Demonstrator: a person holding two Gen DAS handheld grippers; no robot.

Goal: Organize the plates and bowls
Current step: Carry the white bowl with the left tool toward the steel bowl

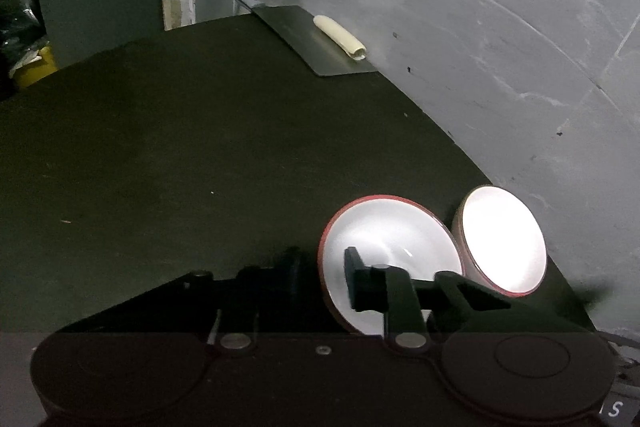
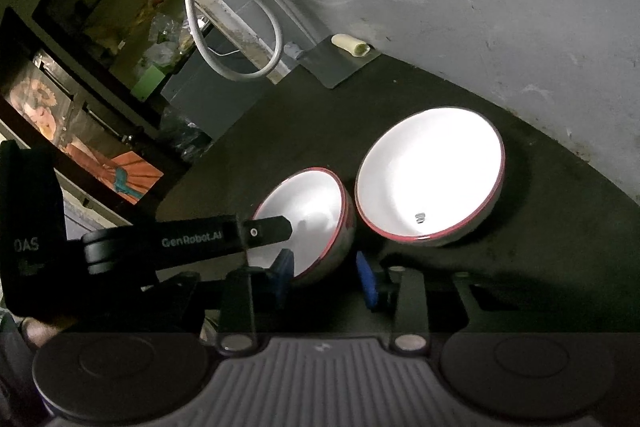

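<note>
Bowls sit low right: in the left view my left gripper [image 1: 320, 275] pinches the smaller bowl's [image 1: 384, 231] rim, and in the right view my right gripper [image 2: 326, 277] brackets it (contact unclear), so lift level toward the larger bowl [image 2: 430, 175].

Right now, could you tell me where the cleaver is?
In both views the cleaver lies flat at the dark counter's far edge against the grey wall, beyond the two bowls.
</note>
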